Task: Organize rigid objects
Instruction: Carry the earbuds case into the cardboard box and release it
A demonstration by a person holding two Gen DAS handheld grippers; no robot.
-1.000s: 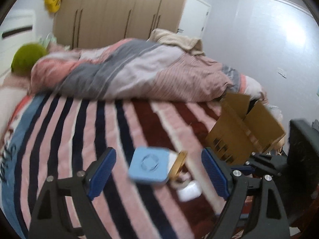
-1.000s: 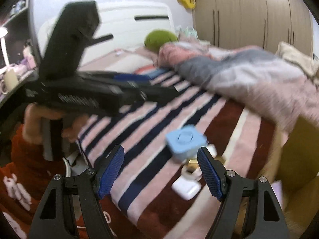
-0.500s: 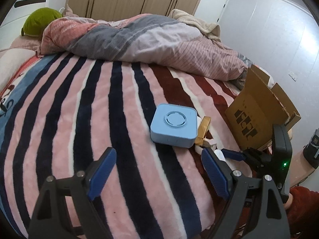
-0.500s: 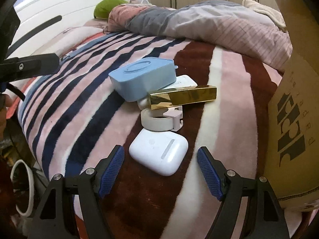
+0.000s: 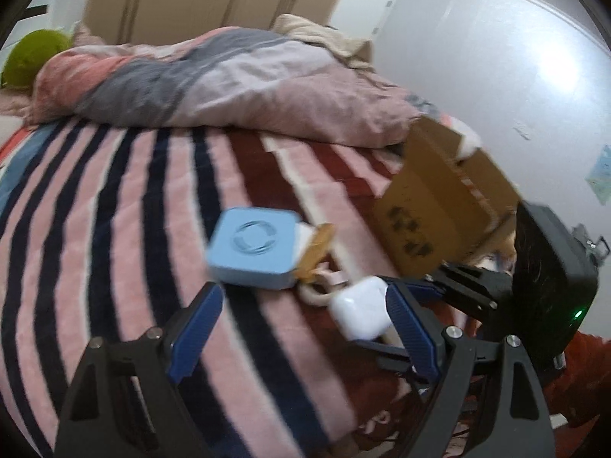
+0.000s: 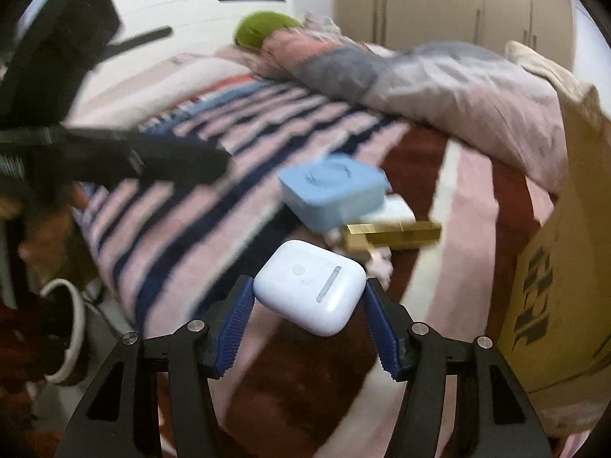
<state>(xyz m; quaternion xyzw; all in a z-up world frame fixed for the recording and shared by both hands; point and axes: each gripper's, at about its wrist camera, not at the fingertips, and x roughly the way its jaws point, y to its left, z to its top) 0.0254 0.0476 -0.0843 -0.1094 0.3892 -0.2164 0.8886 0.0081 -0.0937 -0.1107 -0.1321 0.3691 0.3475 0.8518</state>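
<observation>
my right gripper (image 6: 308, 307) had been closing and clamped the white earbud case (image 6: 310, 286); my left gripper (image 5: 301, 316) stood apart, empty. blue box (image 5: 254, 252) and gold bar (image 6: 393, 233) still lay outside the cardboard box (image 5: 443, 206).

White earbud case (image 6: 309, 286); light-blue box (image 6: 332, 191); pink-navy striped blanket (image 5: 114, 210).

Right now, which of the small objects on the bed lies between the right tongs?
The white earbud case. It sits between the right tongs, whose blue pads touch its sides. The blue square box and the gold bar lie farther back on the blanket.
</observation>
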